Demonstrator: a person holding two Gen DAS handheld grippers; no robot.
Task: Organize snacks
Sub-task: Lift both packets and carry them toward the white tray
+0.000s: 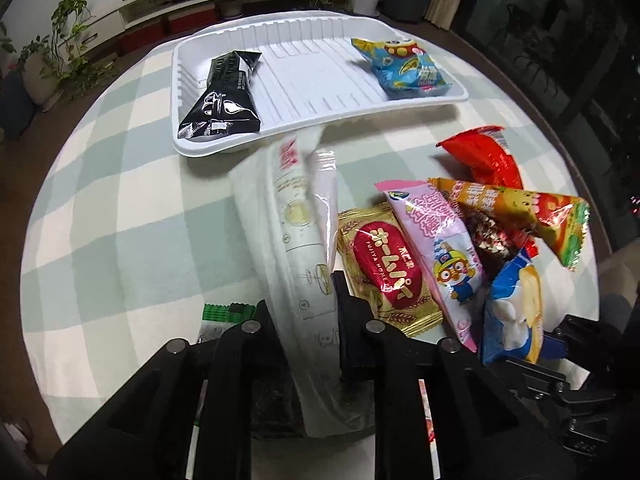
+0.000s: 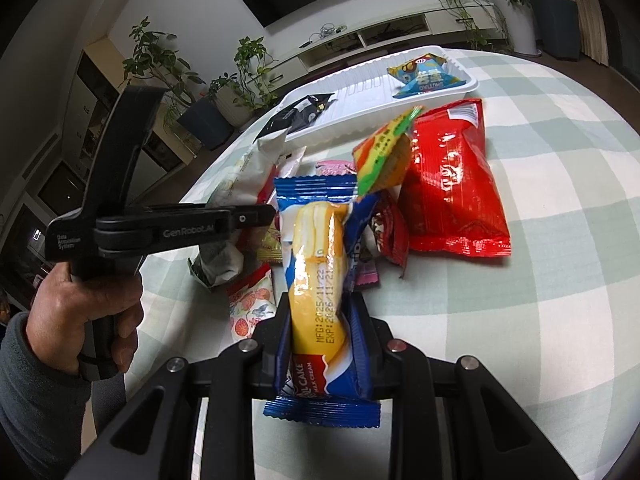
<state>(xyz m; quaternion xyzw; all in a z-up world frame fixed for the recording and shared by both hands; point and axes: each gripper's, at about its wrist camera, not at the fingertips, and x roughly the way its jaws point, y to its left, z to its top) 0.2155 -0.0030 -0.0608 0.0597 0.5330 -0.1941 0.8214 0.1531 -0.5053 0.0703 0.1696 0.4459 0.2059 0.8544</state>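
Observation:
My left gripper (image 1: pixel 304 308) is shut on a long white snack packet (image 1: pixel 296 216). The packet's far end reaches the front rim of the white tray (image 1: pixel 320 118). In the tray lie a black packet (image 1: pixel 224 96) at the left and a blue cartoon packet (image 1: pixel 404 66) at the right. My right gripper (image 2: pixel 320 320) is shut on a blue roll-cake packet (image 2: pixel 316 248), which stands up between the fingers. The right wrist view shows the left gripper (image 2: pixel 260 214) side-on, held by a hand (image 2: pixel 92 312), with the white packet (image 2: pixel 240 176) in it.
Loose snacks lie on the checked tablecloth: a gold packet (image 1: pixel 384 272), a pink packet (image 1: pixel 444 248), an orange-green packet (image 2: pixel 384 156) and a red bag (image 2: pixel 452 184). A fruit-print packet (image 2: pixel 248 304) lies near the right fingers. Plants and a low cabinet stand beyond the round table's edge.

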